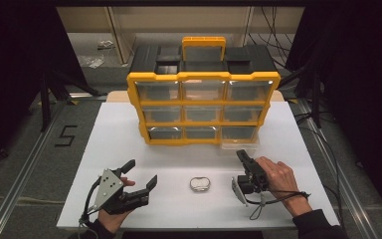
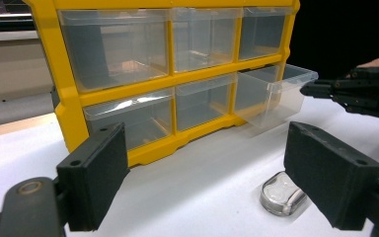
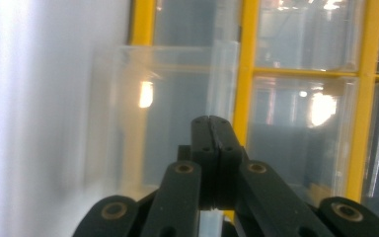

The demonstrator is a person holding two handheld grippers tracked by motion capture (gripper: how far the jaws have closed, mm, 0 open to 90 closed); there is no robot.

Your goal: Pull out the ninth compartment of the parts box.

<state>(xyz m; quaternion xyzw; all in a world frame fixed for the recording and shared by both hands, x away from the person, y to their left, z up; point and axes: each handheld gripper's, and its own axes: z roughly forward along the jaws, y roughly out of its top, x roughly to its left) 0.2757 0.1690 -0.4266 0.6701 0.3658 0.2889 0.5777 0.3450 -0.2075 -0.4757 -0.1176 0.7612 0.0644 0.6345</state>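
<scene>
A lab: aluminium frame rails (image 1: 20, 164), black curtains, trailing cables (image 1: 328, 149).

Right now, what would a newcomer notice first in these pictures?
The yellow drawer cabinet stands upright at the middle of the white table, its bottom right clear drawer pulled out. The shut right gripper points at that drawer, and a small shiny case lies between the hands.

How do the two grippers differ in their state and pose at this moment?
The left gripper has its jaws wide open; the right gripper has its jaws shut together with nothing between them. The left gripper stands apart from the cabinet; the right gripper's tip is close to the pulled-out drawer. Both have black jaws and are hand-held.
</scene>
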